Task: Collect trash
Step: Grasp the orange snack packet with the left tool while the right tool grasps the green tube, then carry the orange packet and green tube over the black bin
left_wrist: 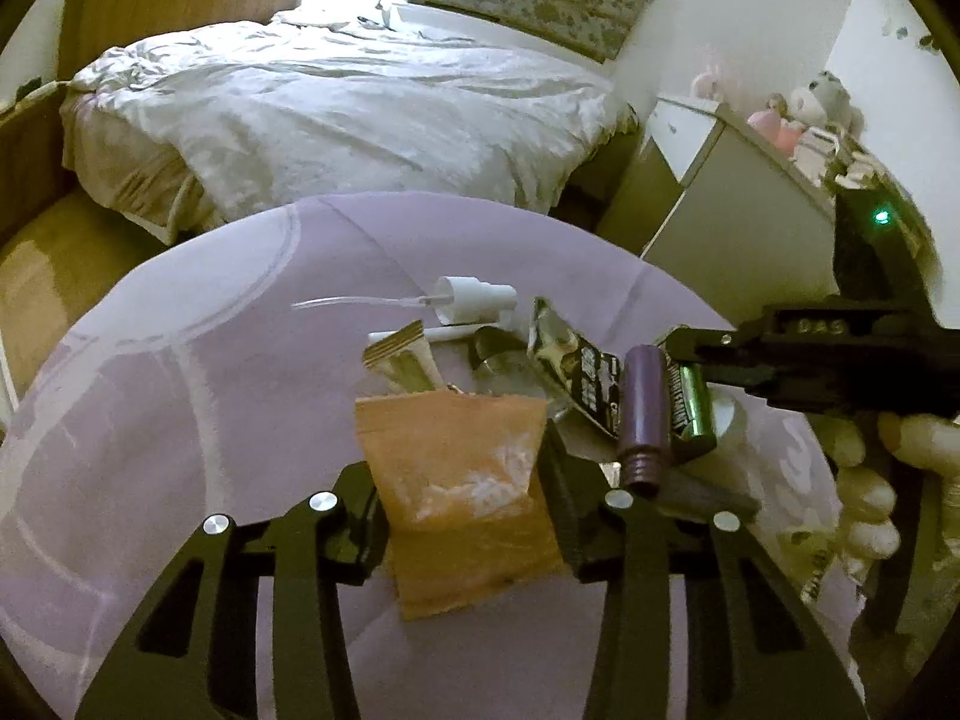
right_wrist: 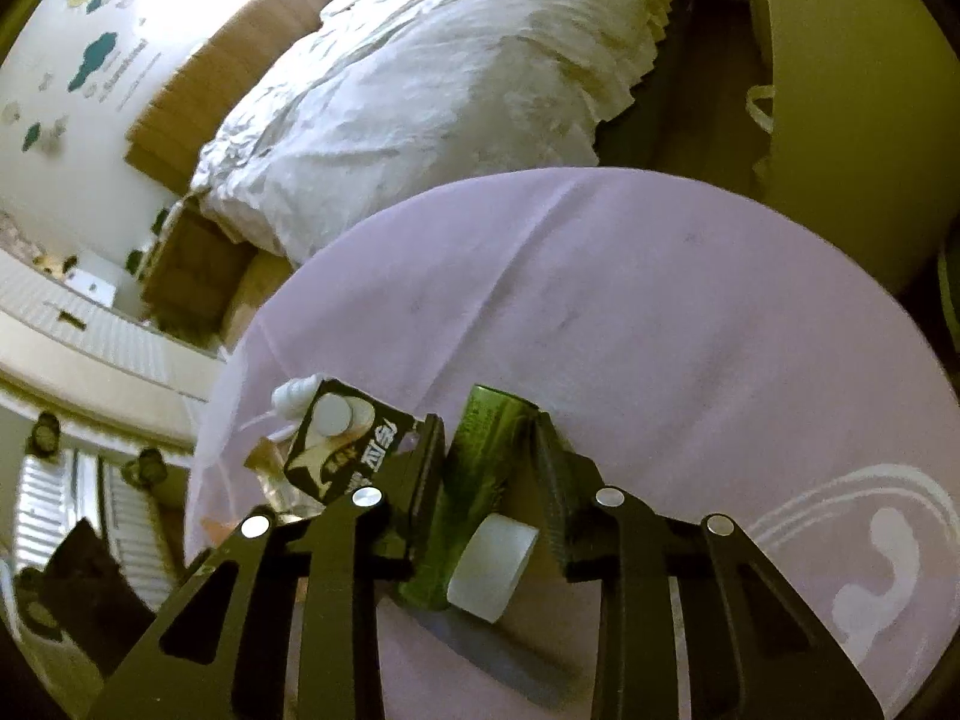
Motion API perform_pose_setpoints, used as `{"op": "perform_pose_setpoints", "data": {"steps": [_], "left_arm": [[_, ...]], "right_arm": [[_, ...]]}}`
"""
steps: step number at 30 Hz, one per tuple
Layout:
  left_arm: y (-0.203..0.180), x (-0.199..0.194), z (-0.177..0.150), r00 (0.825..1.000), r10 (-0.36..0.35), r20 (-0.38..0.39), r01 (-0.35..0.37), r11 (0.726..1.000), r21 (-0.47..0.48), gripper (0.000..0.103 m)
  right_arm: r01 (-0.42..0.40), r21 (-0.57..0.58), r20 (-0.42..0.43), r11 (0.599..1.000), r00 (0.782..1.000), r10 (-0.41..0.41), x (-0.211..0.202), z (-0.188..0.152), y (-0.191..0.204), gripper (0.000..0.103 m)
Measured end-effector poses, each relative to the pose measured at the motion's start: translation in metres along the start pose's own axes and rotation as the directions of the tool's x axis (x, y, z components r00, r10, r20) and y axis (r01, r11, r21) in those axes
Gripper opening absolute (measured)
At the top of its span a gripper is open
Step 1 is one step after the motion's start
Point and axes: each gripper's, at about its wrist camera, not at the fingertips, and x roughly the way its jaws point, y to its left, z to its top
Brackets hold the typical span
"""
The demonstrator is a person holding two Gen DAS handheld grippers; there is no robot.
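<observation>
My left fingers (left_wrist: 459, 504) clamp the orange packet (left_wrist: 462, 480) lying lengthwise between them, while my right fingers (right_wrist: 489, 468) clamp the green tube (right_wrist: 474, 468).

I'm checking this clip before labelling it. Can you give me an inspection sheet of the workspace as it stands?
Surface: round table under a lilac cloth, creased.
Job's things: orange packet; green battery; purple tube; black-and-white wrapper; white pump-spray head.
Clutter: white cap beside the battery; all the trash lies in one pile.
Grippers: left gripper has its pads against the orange packet; right gripper brackets the green battery, contact on one side unclear.
Cables: nothing seen.
Surroundings: unmade bed, cabinet with soft toys, a person's hand.
</observation>
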Motion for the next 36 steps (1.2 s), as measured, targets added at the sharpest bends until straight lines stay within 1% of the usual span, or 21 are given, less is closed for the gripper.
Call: {"op": "perform_pose_setpoints", "data": {"steps": [3,4,6,7,8,9,10,11,12,13,14,17,18,19,21,22,25,29,32,36], "left_arm": [[0.003,-0.013,-0.003,1.0,-0.01,0.021,0.01,1.0,-0.023,0.043],[0.003,-0.018,-0.004,1.0,-0.014,0.028,0.015,0.999,-0.028,0.043],[0.004,-0.026,-0.005,0.999,-0.021,0.038,0.022,0.999,-0.032,0.043],[0.005,-0.031,-0.006,0.999,-0.025,0.044,0.026,0.999,-0.033,0.043],[0.005,-0.034,-0.007,0.998,-0.028,0.048,0.029,0.999,-0.034,0.043],[0.005,-0.041,-0.009,0.998,-0.033,0.055,0.035,0.999,-0.035,0.043],[0.005,-0.044,-0.009,0.998,-0.037,0.059,0.039,0.999,-0.036,0.043],[0.005,-0.051,-0.011,0.997,-0.045,0.068,0.048,0.998,-0.038,0.043],[0.005,-0.055,-0.011,0.996,-0.051,0.073,0.054,0.998,-0.039,0.043],[0.003,-0.061,-0.012,0.995,-0.059,0.081,0.063,0.997,-0.038,0.043],[0.001,-0.064,-0.012,0.994,-0.065,0.087,0.069,0.997,-0.037,0.043],[-0.013,-0.08,-0.012,0.989,-0.096,0.112,0.098,0.995,-0.012,0.043],[-0.017,-0.083,-0.012,0.988,-0.104,0.117,0.105,0.994,-0.002,0.043],[-0.024,-0.087,-0.011,0.985,-0.117,0.123,0.117,0.993,0.012,0.043],[-0.036,-0.093,-0.01,0.981,-0.142,0.13,0.139,0.99,0.035,0.043],[-0.046,-0.097,-0.01,0.978,-0.159,0.134,0.153,0.987,0.054,0.043],[-0.071,-0.102,-0.01,0.97,-0.205,0.132,0.192,0.976,0.101,0.043],[-0.108,-0.1,-0.012,0.959,-0.264,0.104,0.244,0.955,0.17,0.043],[-0.133,-0.093,-0.015,0.95,-0.305,0.074,0.285,0.937,0.2,0.043],[-0.181,-0.078,-0.022,0.926,-0.378,0.012,0.364,0.899,0.244,0.043]], "right_arm": [[0.108,-0.105,0.001,0.989,0.994,-0.109,0.006,-0.001,0.016,0.031],[0.13,-0.128,-0.006,0.983,0.991,-0.132,0.011,-0.002,0.018,0.032],[0.18,-0.194,0.024,0.964,0.984,-0.179,0.014,-0.005,0.028,0.032],[0.185,-0.2,0.029,0.962,0.983,-0.183,0.013,-0.007,0.029,0.031],[0.166,-0.193,0.028,0.967,0.986,-0.164,0.013,-0.009,0.027,0.025],[0.135,-0.177,0.03,0.975,0.991,-0.132,0.01,-0.011,0.025,0.024],[0.115,-0.163,0.05,0.98,0.993,-0.109,0.005,-0.014,0.024,0.023],[0.09,-0.154,0.085,0.984,0.993,-0.077,-0.005,-0.018,0.023,0.022],[0.044,-0.152,0.124,0.987,0.992,-0.025,-0.018,-0.024,0.023,0.022],[0.012,-0.154,0.159,0.988,0.987,0.013,-0.032,-0.03,0.026,0.021],[-0.007,-0.16,0.193,0.987,0.98,0.038,-0.045,-0.036,0.028,0.021],[-0.069,-0.19,0.3,0.979,0.946,0.125,-0.095,-0.059,0.032,0.021],[-0.076,-0.193,0.321,0.978,0.937,0.136,-0.107,-0.062,0.033,0.021],[-0.088,-0.199,0.356,0.976,0.921,0.156,-0.128,-0.072,0.03,0.021],[-0.102,-0.202,0.391,0.974,0.903,0.176,-0.152,-0.082,0.024,0.021],[-0.106,-0.196,0.42,0.975,0.889,0.181,-0.17,-0.091,0.016,0.021],[-0.094,-0.171,0.471,0.981,0.867,0.165,-0.203,-0.106,-0.005,0.021],[-0.026,-0.121,0.535,0.992,0.84,0.088,-0.24,-0.133,-0.039,0.021],[0.006,-0.068,0.563,0.998,0.826,0.033,-0.261,-0.153,-0.07,0.021],[0.043,0.015,0.584,0.999,0.81,-0.043,-0.279,-0.17,-0.116,0.021]]}}
